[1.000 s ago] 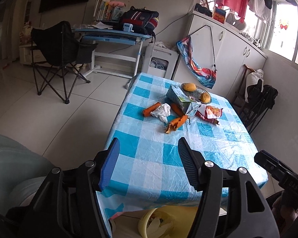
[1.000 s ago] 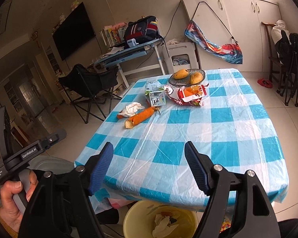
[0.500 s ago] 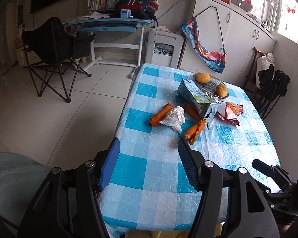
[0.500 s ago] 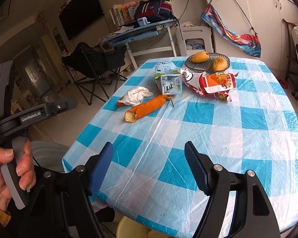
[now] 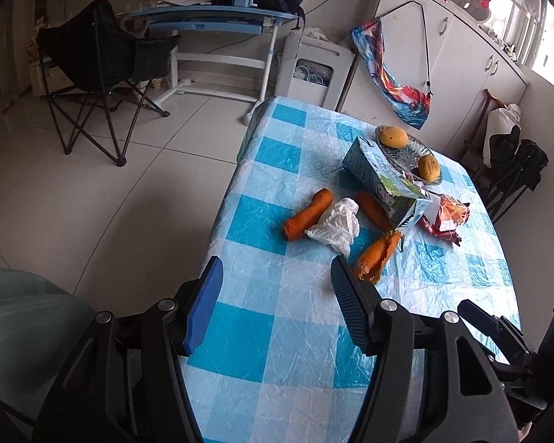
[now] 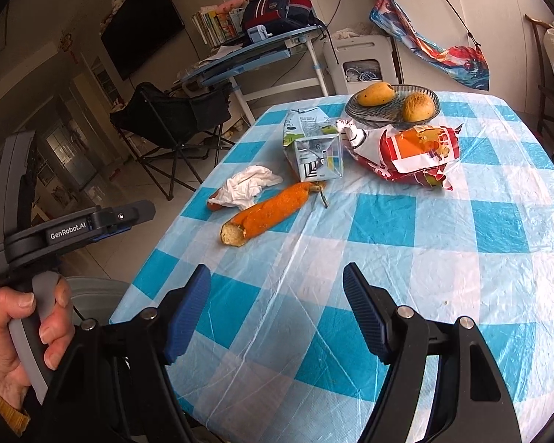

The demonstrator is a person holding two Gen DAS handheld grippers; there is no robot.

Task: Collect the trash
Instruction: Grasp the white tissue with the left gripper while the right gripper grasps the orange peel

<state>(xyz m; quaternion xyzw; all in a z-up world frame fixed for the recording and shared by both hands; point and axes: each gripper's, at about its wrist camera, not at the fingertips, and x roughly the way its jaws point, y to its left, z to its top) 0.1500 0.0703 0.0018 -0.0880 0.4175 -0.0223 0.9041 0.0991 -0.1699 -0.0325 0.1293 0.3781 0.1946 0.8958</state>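
On the blue-checked table [image 5: 277, 332] lie a crumpled white tissue [image 5: 336, 227], a carrot piece [image 5: 308, 214], a bitten carrot [image 5: 376, 254], a milk carton [image 5: 384, 181] on its side and a red snack wrapper [image 5: 447, 217]. In the right wrist view I see the tissue [image 6: 247, 186], bitten carrot [image 6: 269, 212], carton [image 6: 314, 147] and wrapper [image 6: 413, 151]. My left gripper [image 5: 275, 280] is open and empty, short of the tissue. My right gripper [image 6: 277, 284] is open and empty, short of the bitten carrot.
A glass bowl [image 6: 391, 105] with two mangoes sits behind the trash. A folding chair [image 5: 99, 74] and a desk [image 5: 210, 22] stand left of the table. White cabinets [image 5: 461, 55] line the far wall. A grey bin [image 5: 22, 317] is at lower left.
Both grippers have moved forward over the table toward the trash pile. The yellow bin under the table edge has dropped out of view. Jaws stay open.
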